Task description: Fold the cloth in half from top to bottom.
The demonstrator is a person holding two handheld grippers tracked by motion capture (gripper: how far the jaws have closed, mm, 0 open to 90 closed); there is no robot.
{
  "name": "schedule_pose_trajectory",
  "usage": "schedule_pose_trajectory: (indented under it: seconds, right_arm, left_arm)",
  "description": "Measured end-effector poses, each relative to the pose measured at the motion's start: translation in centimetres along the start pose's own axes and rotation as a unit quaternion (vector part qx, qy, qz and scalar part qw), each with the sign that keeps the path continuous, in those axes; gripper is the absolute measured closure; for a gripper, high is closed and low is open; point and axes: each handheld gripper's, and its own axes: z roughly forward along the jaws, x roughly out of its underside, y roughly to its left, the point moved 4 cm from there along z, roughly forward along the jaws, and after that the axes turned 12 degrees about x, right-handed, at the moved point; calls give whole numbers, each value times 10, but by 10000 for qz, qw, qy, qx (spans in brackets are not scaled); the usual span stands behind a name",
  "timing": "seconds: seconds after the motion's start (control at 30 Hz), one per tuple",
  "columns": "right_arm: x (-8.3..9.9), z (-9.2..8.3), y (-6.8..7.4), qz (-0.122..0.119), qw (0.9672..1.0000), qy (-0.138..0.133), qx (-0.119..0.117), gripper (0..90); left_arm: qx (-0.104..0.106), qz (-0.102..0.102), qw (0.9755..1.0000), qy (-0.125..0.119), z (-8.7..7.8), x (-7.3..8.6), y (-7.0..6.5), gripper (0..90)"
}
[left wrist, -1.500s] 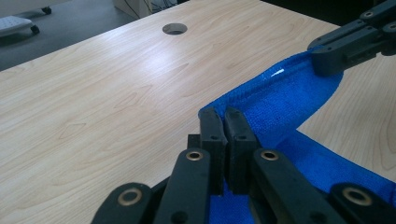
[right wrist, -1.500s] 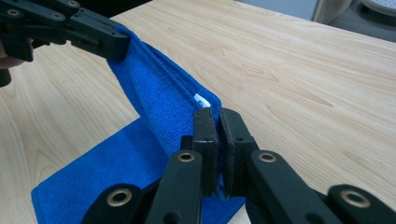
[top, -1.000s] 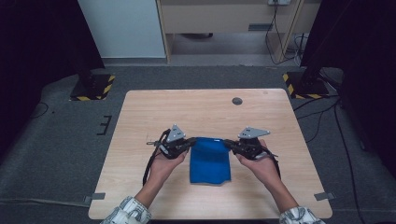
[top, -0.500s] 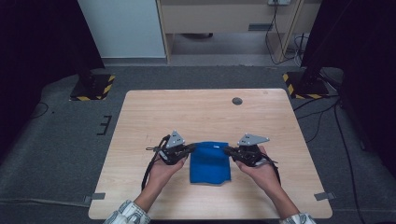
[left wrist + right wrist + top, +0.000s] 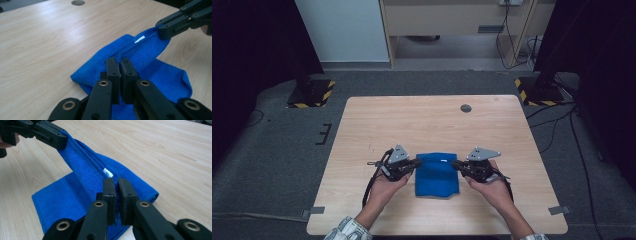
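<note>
a: your left gripper (image 5: 416,163) is clamped on the left end of the blue cloth's (image 5: 437,175) far edge, jaws nearly together with the fabric pinched between them. in the left gripper view the two black pads (image 5: 113,68) squeeze the hemmed fold of the cloth (image 5: 150,72).

b: and your right gripper (image 5: 455,164) does the same at the opposite end of that edge. in the right gripper view its jaws stand narrow, gripping the cloth (image 5: 85,177) just below a small white tag (image 5: 108,173).

a: the cloth sits near the middle of the wooden table (image 5: 362,125), toward your side, between your two hands. the held edge is raised and pulled taut between the grippers; the rest slopes down and lies flat on the wood toward you.

b: from the right gripper view you see the left gripper (image 5: 65,138) farther off, biting the other end of the lifted hem. from the left gripper view the right gripper (image 5: 160,31) closes on the far corner, near the white tag (image 5: 139,39).

a: a small dark round disc (image 5: 466,108) is set in the table top near the far edge, well apart from the cloth.
</note>
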Motion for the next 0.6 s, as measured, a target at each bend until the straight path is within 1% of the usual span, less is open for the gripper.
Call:
schedule_pose_trajectory:
  seconds: [0.07,0.13,0.23,0.3,0.43,0.6]
  right_arm:
    - [2,0,1,-37,10000,5,-8,847]
    - [1,0,2,-28,10000,-12,-33,846]
    - [0,-2,4,-44,10000,-41,-48,846]
    - [0,-3,4,-59,10000,-31,-60,843]
    - [6,-2,6,-99,9999,37,-67,839]
    - [13,-2,9,-170,9998,104,-94,835]
  left_arm:
    - [9,-24,10000,23,-1,3,-1,859]
    - [3,-57,10000,-38,-4,3,-2,860]
    - [10,-54,10000,-79,-6,2,-3,860]
    - [20,-35,10000,-13,-5,5,-3,854]
    - [17,-89,9999,120,-1,11,-3,847]
    - [16,-155,9997,167,0,16,-4,831]
